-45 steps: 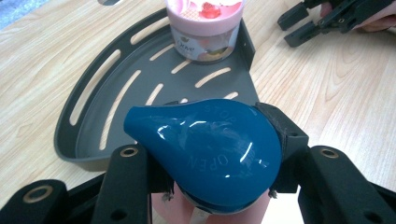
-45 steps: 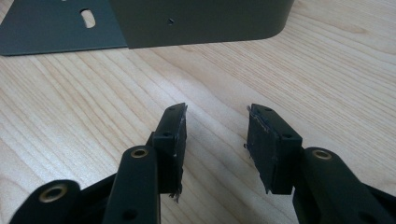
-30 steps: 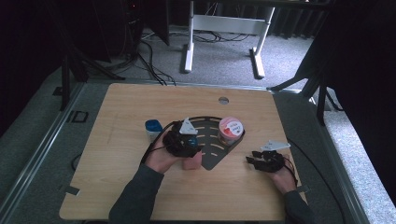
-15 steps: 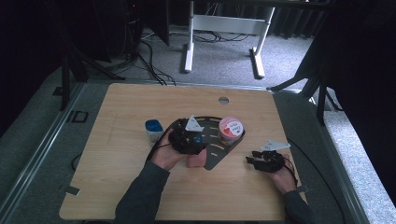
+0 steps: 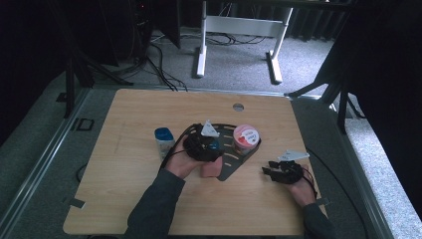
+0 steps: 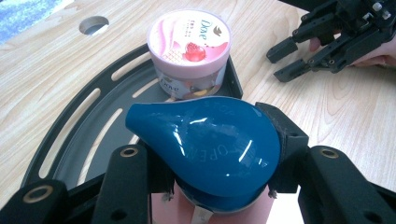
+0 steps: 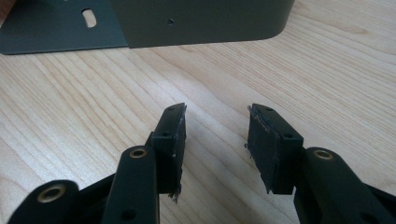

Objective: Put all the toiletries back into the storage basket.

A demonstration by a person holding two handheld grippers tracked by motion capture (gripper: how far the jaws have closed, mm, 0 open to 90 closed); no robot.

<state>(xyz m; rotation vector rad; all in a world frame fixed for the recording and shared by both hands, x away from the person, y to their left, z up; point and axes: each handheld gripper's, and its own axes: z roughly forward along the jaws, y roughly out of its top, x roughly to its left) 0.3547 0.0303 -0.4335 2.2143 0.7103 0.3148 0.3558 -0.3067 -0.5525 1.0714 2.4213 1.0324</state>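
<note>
Pink bottle with a blue cap (image 6: 210,149): your left gripper (image 5: 203,148) has it pinched, the jaws pressing on either side just under the cap, cap facing the camera in the left gripper view. In the high view the bottle's pink body (image 5: 210,169) shows below your left hand, at the near edge of the black slotted tray (image 5: 234,167), roughly table centre.

Pink-lidded tub (image 5: 246,138) stands upright in the tray at about 1 o'clock from the held bottle, close by but apart. In the left gripper view the tub (image 6: 189,49) sits at 12 o'clock, tucked against the tray's raised corner.

Small jar with a blue lid (image 5: 163,141) stands on the bare wood at 9 o'clock of your left hand, just off the tray's left rim.

Your right gripper (image 5: 278,170) rests low over the table at 3 o'clock of the tray, well apart from the bottle. Its jaws stand spread, with bare wood between the pads (image 7: 175,135). The tray's dark wall (image 7: 196,21) lies at 12 o'clock ahead of them, untouched.

Round hole in the tabletop (image 5: 238,106) at 12 o'clock of the tray.
</note>
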